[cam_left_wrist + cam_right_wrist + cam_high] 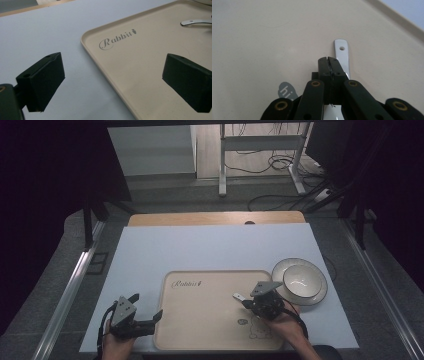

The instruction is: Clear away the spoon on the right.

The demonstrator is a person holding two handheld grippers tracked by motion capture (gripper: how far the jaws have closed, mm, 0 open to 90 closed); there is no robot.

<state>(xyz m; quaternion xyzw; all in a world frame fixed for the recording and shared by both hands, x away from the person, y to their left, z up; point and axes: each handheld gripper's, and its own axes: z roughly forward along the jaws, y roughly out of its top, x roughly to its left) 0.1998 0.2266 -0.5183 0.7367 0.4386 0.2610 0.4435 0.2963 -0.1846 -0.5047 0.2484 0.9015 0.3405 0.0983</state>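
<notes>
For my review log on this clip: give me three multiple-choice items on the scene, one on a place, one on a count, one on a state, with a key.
1. Where does the bowl stand?
A. on the tray
B. on a plate right of the tray
C. on the floor

2. How many bowls are on the table?
A. one
B. two
C. three

3. How do the jaws of the right hand-held gripper stand?
A. wide open over the bowl
B. open, nothing near them
C. shut, with a metal handle at them

Key:
1 B: the high view shows it on the plate, just off the right edge of the tray.
2 A: a single bowl shows there.
3 C: the right gripper view shows the jaws together, with the handle sticking out past them.
</notes>
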